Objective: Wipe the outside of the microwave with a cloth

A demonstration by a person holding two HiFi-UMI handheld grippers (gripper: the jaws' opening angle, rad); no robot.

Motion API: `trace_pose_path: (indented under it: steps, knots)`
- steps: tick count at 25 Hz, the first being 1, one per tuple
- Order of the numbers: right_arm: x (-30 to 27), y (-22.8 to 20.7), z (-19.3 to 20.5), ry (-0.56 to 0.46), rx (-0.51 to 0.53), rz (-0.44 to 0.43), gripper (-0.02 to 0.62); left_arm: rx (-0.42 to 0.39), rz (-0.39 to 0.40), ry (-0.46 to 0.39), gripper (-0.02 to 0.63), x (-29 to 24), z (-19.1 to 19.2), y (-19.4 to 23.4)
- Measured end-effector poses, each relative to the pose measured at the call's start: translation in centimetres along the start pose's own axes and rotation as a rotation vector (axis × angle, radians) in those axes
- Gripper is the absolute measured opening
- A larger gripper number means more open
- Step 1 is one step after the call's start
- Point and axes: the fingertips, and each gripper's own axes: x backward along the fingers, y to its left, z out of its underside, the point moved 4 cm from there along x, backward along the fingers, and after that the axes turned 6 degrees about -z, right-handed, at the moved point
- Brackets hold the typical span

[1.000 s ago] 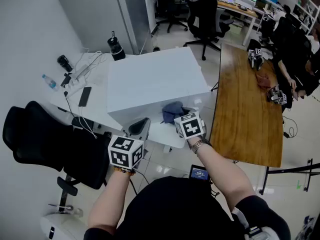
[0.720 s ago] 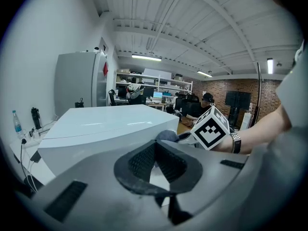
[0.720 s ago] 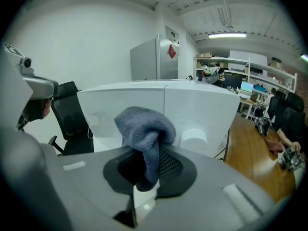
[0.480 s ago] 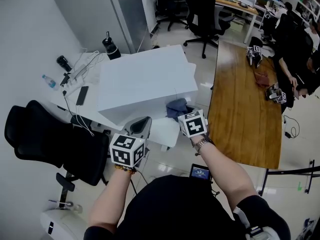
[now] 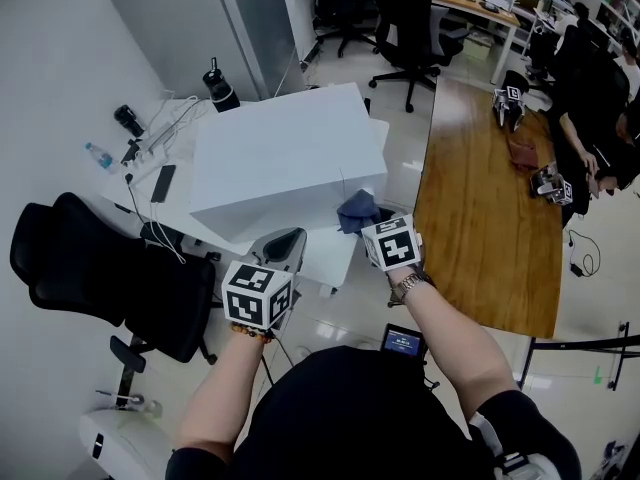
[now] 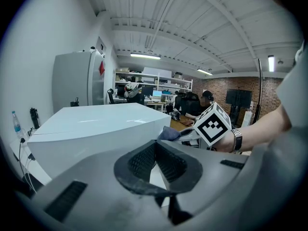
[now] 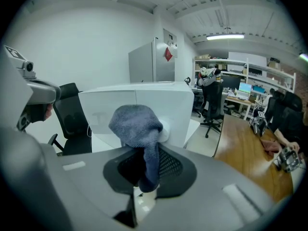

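Observation:
The microwave [image 5: 285, 158] is a plain white box on a white table [image 5: 330, 258]. My right gripper [image 5: 365, 224] is shut on a blue-grey cloth [image 5: 357, 211], which is bunched up close to the microwave's front right corner. In the right gripper view the cloth [image 7: 137, 124] hangs from between the pads in front of the white front face [image 7: 110, 109]; I cannot tell if it touches. My left gripper [image 5: 284, 242] is shut with nothing in it, just before the front face near the middle. The left gripper view shows its jaws [image 6: 155, 150] closed and the microwave [image 6: 96, 129] beyond.
A black office chair [image 5: 90, 278] stands at the left. Behind the microwave lie a power strip, a phone [image 5: 160, 183], a bottle [image 5: 98, 155] and a black flask [image 5: 220, 88]. A long wooden table [image 5: 490, 198] runs along the right, with people seated beyond it. A grey cabinet [image 5: 190, 18] stands behind.
Both grippers have shifted to the right along the microwave's front. The cloth has gone from below the front face to the front right corner.

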Motion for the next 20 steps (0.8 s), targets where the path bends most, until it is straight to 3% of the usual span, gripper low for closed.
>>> trace_pose_path:
  steps: [14, 20]
  knots:
    - [4.5, -2.2, 1.0, -0.024, 0.01, 0.026, 0.038, -0.018, 0.028, -0.015, 0.006, 0.6, 0.3, -3.8]
    - [8.0, -0.5, 0.2, -0.073, 0.065, -0.099, 0.038, -0.058, 0.072, -0.012, 0.006, 1.0, 0.3, -5.3]
